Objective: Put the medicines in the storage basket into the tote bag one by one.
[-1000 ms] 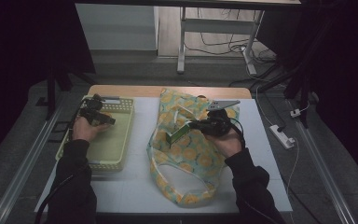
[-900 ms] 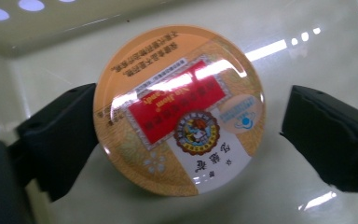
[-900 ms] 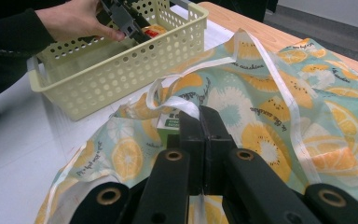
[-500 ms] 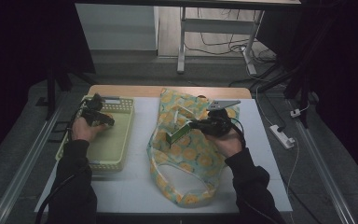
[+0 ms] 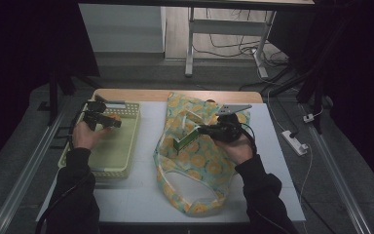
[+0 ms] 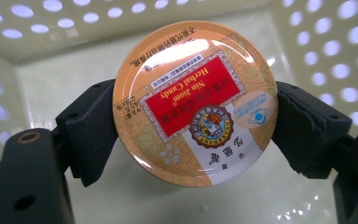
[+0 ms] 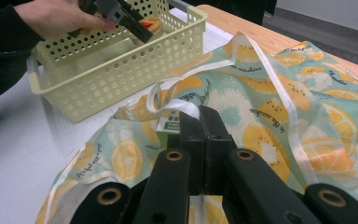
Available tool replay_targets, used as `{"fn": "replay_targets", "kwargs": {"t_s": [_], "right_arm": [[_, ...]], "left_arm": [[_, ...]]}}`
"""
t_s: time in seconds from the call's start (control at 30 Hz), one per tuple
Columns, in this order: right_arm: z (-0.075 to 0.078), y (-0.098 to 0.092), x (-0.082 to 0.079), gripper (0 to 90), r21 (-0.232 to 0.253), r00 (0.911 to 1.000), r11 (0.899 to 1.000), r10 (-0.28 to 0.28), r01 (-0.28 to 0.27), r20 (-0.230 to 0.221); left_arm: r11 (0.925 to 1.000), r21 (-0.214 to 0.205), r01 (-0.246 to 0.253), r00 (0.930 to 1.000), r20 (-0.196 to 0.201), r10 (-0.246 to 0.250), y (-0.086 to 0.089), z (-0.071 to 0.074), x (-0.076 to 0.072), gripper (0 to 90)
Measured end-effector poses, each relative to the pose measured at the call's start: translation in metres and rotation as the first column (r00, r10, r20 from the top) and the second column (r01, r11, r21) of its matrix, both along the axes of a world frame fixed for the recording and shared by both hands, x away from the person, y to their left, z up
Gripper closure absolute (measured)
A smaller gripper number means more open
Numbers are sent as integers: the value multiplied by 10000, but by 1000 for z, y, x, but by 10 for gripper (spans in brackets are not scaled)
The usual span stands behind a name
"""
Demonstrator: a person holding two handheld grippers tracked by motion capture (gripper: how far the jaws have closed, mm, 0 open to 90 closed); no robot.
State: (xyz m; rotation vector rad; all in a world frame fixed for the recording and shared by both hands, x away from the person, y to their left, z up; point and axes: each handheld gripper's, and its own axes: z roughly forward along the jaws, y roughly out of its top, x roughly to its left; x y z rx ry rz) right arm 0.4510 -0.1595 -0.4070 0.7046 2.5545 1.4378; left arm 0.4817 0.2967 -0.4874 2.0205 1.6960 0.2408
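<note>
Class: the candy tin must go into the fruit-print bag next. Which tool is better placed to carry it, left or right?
Left. The left tool grips the candy tin over the basket; the right tool is shut on the bag's handle.

Glossy tin, matt plastic, printed cloth

The herbal candy tin (image 6: 195, 103) has a glossy printed lid that catches the light. The pale yellow basket (image 5: 126, 151) is smooth perforated plastic. The lemon-print bag (image 7: 279, 116) looks like thin cloth with a slight sheen, and the tabletop (image 5: 141, 195) is matt white with a wooden far edge.
</note>
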Motion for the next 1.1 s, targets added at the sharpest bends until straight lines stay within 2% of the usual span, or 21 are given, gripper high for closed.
{"fn": "replay_targets", "kwargs": {"t_s": [0.03, 0.1, 0.2, 0.4, 0.5, 0.73, 0.83, 0.97, 1.1], "right_arm": [[0, 0, 0, 891, 0, 10000, 10000, 0, 0, 0], [0, 0, 0, 891, 6, 10000, 10000, -6, 6, 8], [0, 0, 0, 891, 10, 10000, 10000, -20, 20, 12], [-1, 0, 0, 891, 9, 10000, 10000, -21, 21, 21], [0, 0, 0, 891, -7, 10000, 10000, -20, 20, 30], [-1, 1, 0, 891, 10, 10000, 10000, -39, 39, 50], [-1, 1, 0, 891, 21, 10000, 10000, -42, 42, 34], [-2, 2, 0, 891, 27, 10000, 10000, -26, 26, 52], [-2, 2, -1, 891, 57, 10000, 10000, -38, 38, 58]], "left_arm": [[10000, 0, 0, 10000, 0, 0, 0, 0, 0, 205], [9999, -137, 98, 9995, 288, -94, -2, 5, -6, 205], [9995, -216, 221, 9985, 502, -210, -4, 9, -11, 205], [9974, -404, 601, 9913, 1198, -549, -13, 20, -30, 205], [9965, -407, 724, 9892, 1307, -666, -17, 22, -34, 205], [9907, -591, 1229, 9772, 1812, -1104, -30, 26, -50, 205], [9846, -874, 1517, 9726, 1908, -1329, -34, 27, -55, 205], [9792, -808, 1862, 9637, 2093, -1660, -43, 33, -62, 205], [9727, -559, 2251, 9536, 2175, -2082, -54, 37, -71, 205]]}}
